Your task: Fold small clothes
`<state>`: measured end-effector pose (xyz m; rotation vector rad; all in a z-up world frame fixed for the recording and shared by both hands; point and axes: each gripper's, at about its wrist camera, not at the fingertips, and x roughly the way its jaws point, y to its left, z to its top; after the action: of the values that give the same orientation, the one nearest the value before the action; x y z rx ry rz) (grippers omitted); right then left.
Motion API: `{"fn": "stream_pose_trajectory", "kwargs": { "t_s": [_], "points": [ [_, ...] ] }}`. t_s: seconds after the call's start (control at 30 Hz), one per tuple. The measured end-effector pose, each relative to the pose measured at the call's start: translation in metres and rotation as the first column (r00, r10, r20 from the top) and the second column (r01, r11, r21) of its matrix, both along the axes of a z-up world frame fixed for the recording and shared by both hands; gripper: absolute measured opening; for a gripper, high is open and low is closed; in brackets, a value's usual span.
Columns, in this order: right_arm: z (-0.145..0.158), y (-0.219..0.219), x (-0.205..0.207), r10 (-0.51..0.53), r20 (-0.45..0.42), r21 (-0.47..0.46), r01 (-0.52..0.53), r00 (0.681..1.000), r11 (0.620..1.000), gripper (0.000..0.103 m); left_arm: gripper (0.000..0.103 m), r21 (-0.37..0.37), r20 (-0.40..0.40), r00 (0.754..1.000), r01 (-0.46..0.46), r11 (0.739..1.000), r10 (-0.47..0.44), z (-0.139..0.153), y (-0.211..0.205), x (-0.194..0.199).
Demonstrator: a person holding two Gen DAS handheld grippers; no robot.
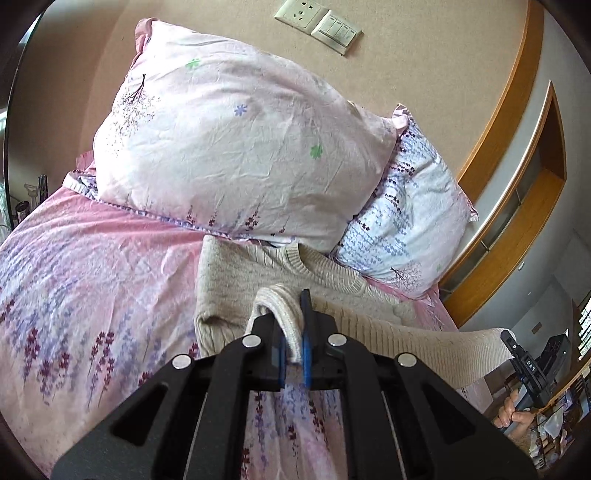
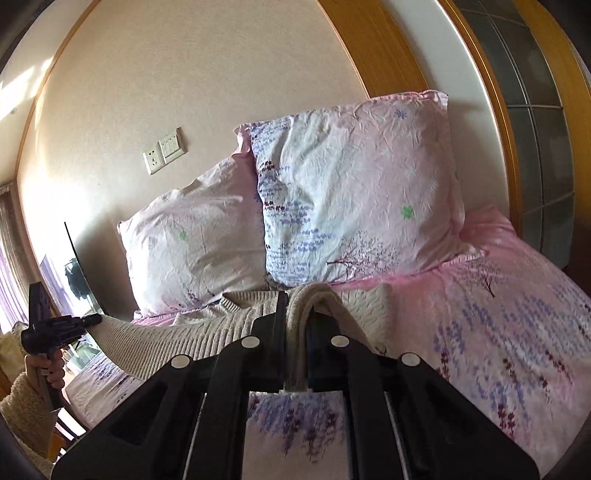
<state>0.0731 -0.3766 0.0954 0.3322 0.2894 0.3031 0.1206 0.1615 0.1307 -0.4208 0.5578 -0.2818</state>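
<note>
A cream knit sweater (image 1: pixel 240 273) lies on the pink floral bed, its collar toward the pillows. My left gripper (image 1: pixel 291 332) is shut on a fold of the sweater's ribbed hem and holds it lifted. The hem stretches right to my right gripper (image 1: pixel 515 350), seen small at the right edge. In the right wrist view my right gripper (image 2: pixel 295 332) is shut on a fold of the same sweater (image 2: pixel 207 332). The left gripper (image 2: pixel 74 321) shows at the far left, holding the other end of the hem.
Two floral pillows (image 1: pixel 240 140) (image 1: pixel 410 218) lean against the wall behind the sweater. The pink floral bedcover (image 1: pixel 92 277) spreads left and below. A wall socket and switch (image 1: pixel 317 22) sit above. A wooden frame (image 2: pixel 491 110) runs along the right.
</note>
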Motion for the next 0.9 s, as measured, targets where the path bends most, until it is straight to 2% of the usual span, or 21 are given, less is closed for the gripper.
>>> {"fn": "stream_pose_trajectory", "kwargs": {
  "t_s": [0.17,0.27,0.37,0.5,0.67,0.9],
  "points": [
    [0.009,0.008,0.03,-0.057,0.044,-0.027,0.058,0.997,0.998,0.008,0.006,0.024,0.026,0.999,-0.023,0.999,0.023,0.013,-0.005,0.043],
    [0.005,0.009,0.053,-0.1,0.049,-0.02,0.101,0.994,0.995,0.008,0.006,0.046,0.045,0.998,-0.036,0.998,0.034,0.016,-0.012,0.072],
    [-0.018,0.007,0.09,-0.142,-0.06,0.005,0.143,0.988,0.99,0.008,0.006,0.053,-0.011,0.999,-0.039,0.998,0.039,-0.001,-0.02,0.109],
    [-0.053,0.001,0.143,-0.152,-0.231,0.055,0.169,0.961,0.984,0.008,0.006,0.051,-0.112,0.992,-0.053,0.997,0.059,-0.037,-0.025,0.155],
    [-0.072,0.004,0.196,-0.163,-0.35,0.066,0.198,0.923,0.978,0.008,0.006,0.029,-0.193,0.977,-0.083,0.996,0.087,-0.07,-0.025,0.192],
    [-0.109,0.001,0.243,-0.175,-0.508,0.107,0.263,0.844,0.959,0.008,0.007,-0.011,-0.282,0.955,-0.101,0.995,0.094,-0.099,-0.024,0.22]
  ]
}}
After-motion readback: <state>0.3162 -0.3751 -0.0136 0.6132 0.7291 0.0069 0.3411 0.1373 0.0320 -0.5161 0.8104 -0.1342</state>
